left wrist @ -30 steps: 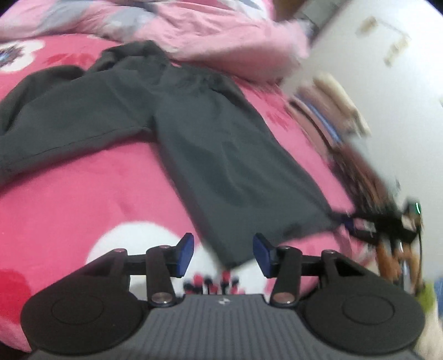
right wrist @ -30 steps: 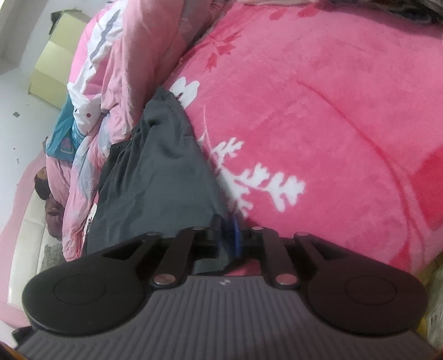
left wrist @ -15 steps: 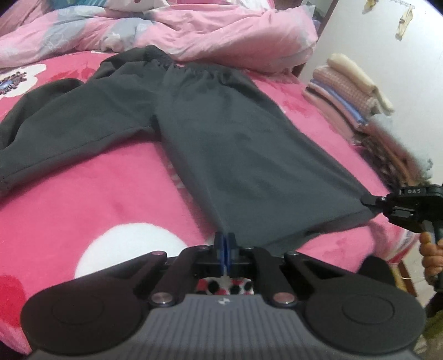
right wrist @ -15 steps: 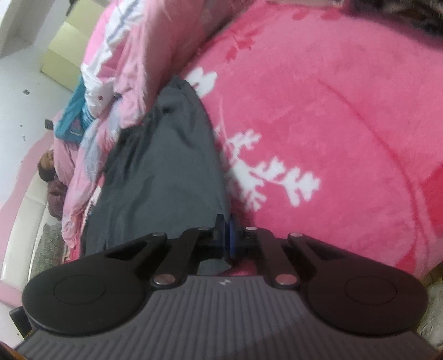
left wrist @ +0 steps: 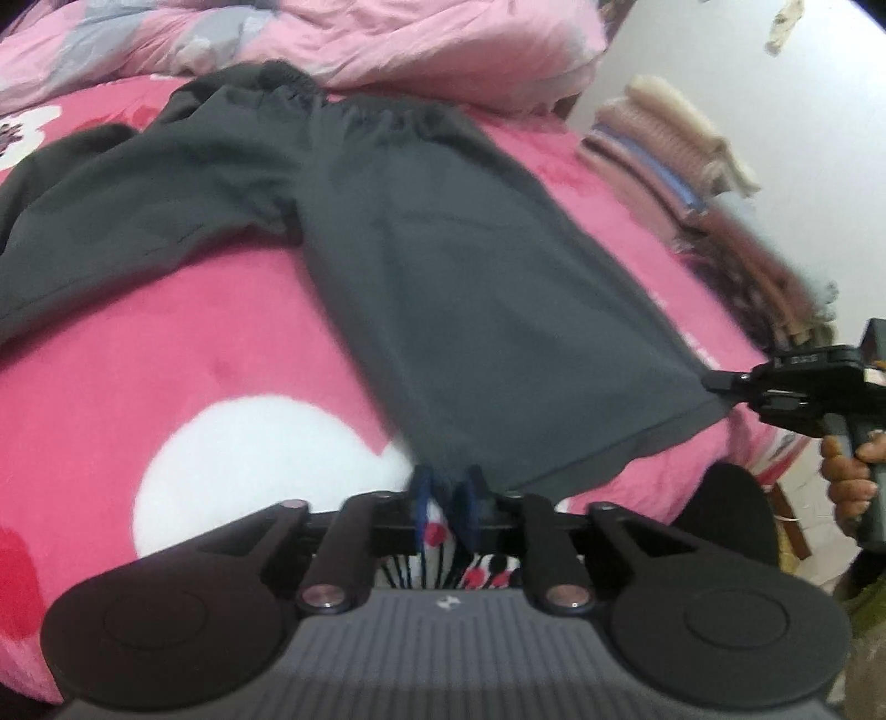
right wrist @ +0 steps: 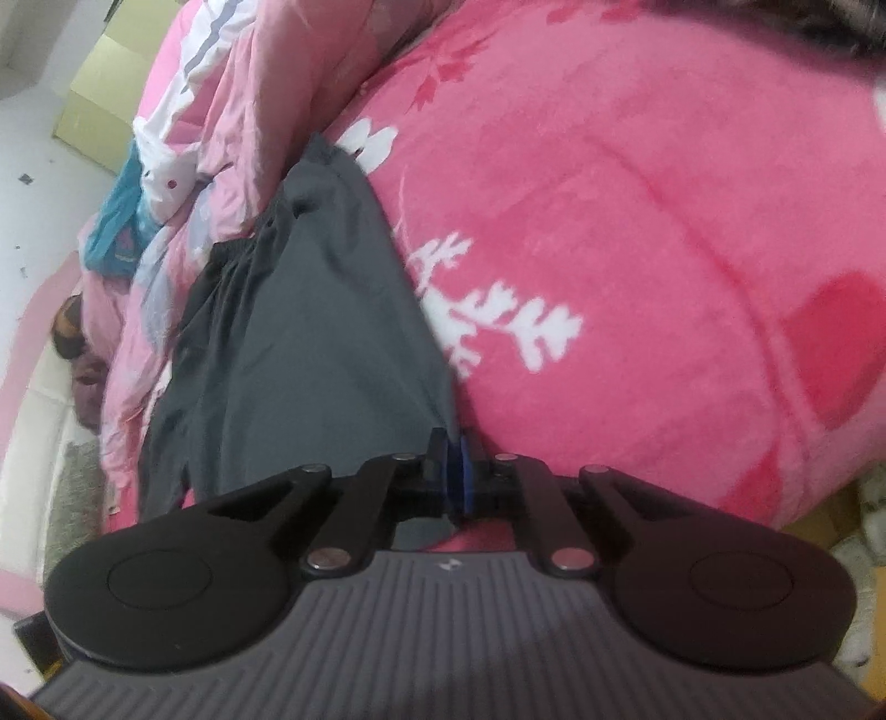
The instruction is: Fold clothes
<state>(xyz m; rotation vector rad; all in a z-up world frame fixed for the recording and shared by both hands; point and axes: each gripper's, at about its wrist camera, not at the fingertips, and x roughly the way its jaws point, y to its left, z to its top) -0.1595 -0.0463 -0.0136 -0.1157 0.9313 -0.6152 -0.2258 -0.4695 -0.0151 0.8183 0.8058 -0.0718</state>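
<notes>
Dark grey trousers point(left wrist: 470, 288) lie spread on a pink flowered blanket point(left wrist: 166, 360), waistband at the far side against a quilt. Their right leg stretches toward me. My left gripper point(left wrist: 446, 493) is shut on the near left corner of that leg's hem. In the left wrist view my right gripper point(left wrist: 714, 382), held by a hand point(left wrist: 847, 471), pinches the hem's right corner. The right wrist view shows the trousers point(right wrist: 310, 343) running away from my right gripper point(right wrist: 451, 479), whose blue pads are shut on the cloth. The other leg lies off to the left.
A crumpled pink quilt point(left wrist: 387, 44) is heaped along the far side of the bed. Folded blankets point(left wrist: 681, 155) are stacked by the white wall on the right. The right wrist view shows a yellow box point(right wrist: 105, 94) on the floor beyond the bed.
My left gripper went from open to shut at the hem's left corner. The trouser leg now hangs taut between both grippers. The right gripper stayed shut on its corner.
</notes>
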